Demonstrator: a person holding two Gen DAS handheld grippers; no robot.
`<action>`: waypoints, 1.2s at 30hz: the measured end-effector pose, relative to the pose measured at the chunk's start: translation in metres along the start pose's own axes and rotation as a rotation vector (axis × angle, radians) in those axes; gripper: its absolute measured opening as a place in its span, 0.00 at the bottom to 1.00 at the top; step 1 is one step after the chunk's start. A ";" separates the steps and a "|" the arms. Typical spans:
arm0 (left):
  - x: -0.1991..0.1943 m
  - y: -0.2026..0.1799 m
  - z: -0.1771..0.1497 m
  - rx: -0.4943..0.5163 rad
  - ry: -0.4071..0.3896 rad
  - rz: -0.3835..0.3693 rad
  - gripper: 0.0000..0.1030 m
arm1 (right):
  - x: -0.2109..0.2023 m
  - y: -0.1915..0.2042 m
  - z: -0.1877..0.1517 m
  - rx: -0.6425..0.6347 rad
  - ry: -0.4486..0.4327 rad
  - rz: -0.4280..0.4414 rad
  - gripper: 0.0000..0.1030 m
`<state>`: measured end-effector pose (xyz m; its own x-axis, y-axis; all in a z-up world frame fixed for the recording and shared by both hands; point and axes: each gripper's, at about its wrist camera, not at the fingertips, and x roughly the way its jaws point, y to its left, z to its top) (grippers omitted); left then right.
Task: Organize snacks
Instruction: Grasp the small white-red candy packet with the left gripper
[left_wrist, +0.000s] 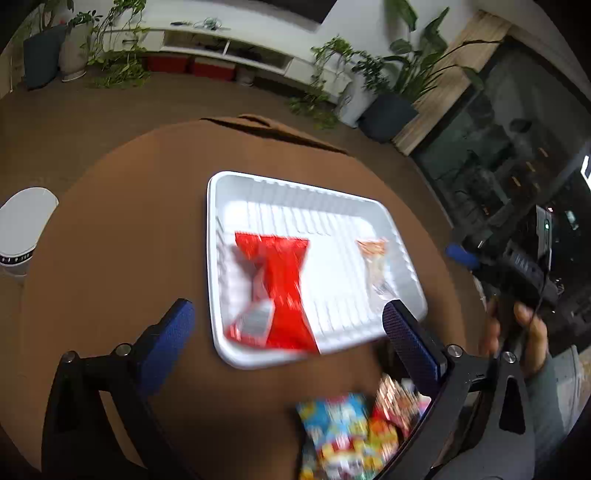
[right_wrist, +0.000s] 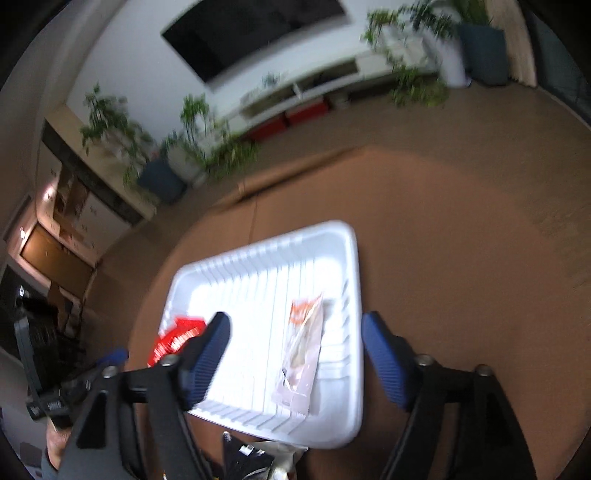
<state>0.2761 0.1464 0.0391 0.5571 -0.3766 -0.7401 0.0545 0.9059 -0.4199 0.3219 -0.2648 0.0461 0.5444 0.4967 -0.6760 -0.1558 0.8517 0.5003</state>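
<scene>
Left wrist: brown round table, white tray centre, plants upper frame; left gripper and right gripper both released, empty.

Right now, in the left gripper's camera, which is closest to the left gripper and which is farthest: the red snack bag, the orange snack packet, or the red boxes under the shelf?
1. Red snack bag: in the white tray's left part, just ahead of the open left gripper.
2. Orange snack packet: at the tray's right side, a bit farther.
3. Red boxes: across the room under the white shelf, farthest.
</scene>
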 end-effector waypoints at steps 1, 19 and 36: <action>-0.011 -0.003 -0.010 0.023 -0.007 0.002 1.00 | -0.014 -0.001 0.000 0.003 -0.029 0.011 0.90; -0.061 -0.055 -0.226 0.220 0.121 0.360 1.00 | -0.141 0.023 -0.205 -0.035 -0.033 -0.018 0.74; -0.028 -0.063 -0.240 0.279 0.214 0.390 0.89 | -0.125 0.052 -0.253 -0.129 0.067 -0.073 0.74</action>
<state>0.0586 0.0534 -0.0400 0.3996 -0.0053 -0.9167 0.1113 0.9929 0.0427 0.0379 -0.2406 0.0194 0.5028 0.4394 -0.7444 -0.2254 0.8980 0.3778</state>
